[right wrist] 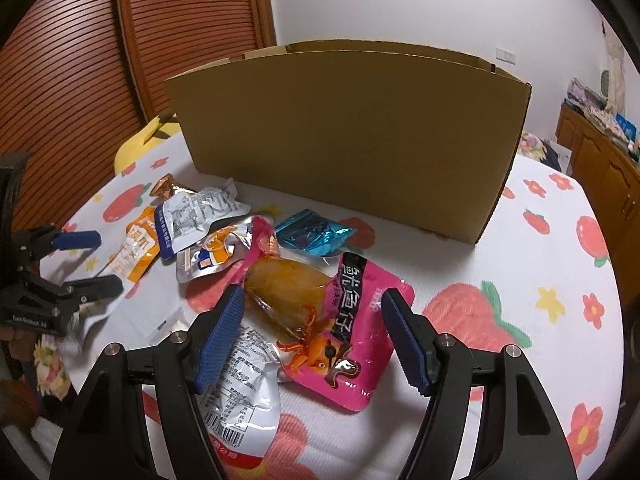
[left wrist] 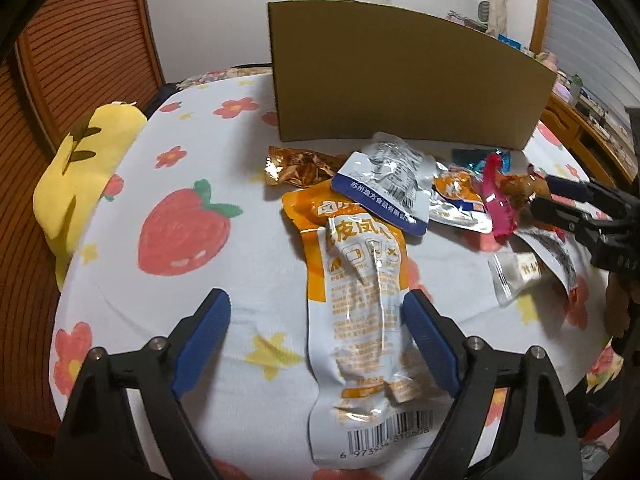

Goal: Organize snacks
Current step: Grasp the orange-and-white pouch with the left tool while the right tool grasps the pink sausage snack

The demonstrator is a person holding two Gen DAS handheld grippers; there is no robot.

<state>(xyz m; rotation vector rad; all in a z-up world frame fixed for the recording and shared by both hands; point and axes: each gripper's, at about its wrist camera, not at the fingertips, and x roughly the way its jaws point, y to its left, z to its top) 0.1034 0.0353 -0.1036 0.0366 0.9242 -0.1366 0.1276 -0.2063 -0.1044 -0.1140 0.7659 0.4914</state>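
Blue-padded fingers of the left gripper (left wrist: pixel 316 312) sit wide apart, low over the tablecloth (left wrist: pixel 248 280), with the long orange-and-white snack pouch (left wrist: pixel 356 300) lying between them, its right edge just about touching the right pad. Not gripped though.

Right gripper (right wrist: pixel 312 320) is spread wide too, straddling the pink squid snack packet (right wrist: pixel 340 320), nothing pinched. A white nutrition-label packet (right wrist: pixel 240 392) pokes out under its left finger.

Rest of the pile: blue-bordered silver pouch (left wrist: pixel 384 184), gold foil wrapper (left wrist: pixel 300 168), teal foil packet (right wrist: pixel 312 232), all in front of the upright cardboard box (right wrist: pixel 348 136). Yellow plush (left wrist: pixel 76 184) sits at the table's left edge.

Only the left view shows the small clear sachet (left wrist: pixel 516 272); the right view shows the box's open top.
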